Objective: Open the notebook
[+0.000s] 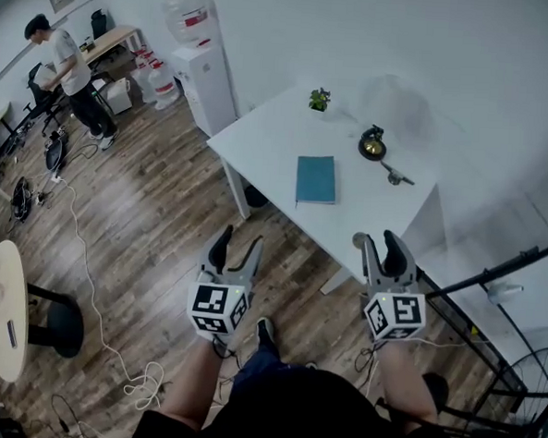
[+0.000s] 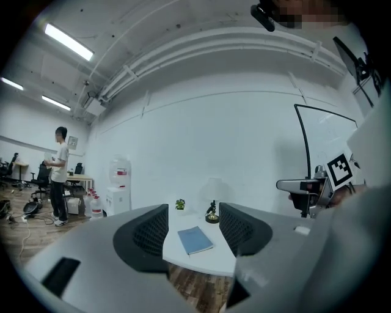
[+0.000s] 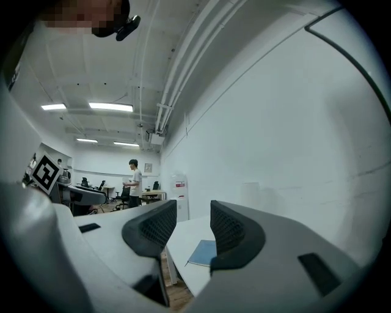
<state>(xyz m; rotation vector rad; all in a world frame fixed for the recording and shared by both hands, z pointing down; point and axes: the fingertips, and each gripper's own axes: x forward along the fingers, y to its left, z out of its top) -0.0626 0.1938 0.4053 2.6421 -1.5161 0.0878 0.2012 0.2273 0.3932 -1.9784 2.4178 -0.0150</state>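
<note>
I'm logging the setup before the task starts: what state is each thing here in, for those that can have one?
notebook: closed, flat on the white table
left gripper: open, empty, away from the notebook
right gripper: open, empty, away from the notebook
potted plant: upright

Your head camera looks steeply down on the table (image 1: 260, 139) from well back, left gripper (image 1: 239, 241) and right gripper (image 1: 380, 240) near the bottom. Each gripper camera faces level along its jaws toward that table; all three share the notebook (image 1: 315, 179).
</note>
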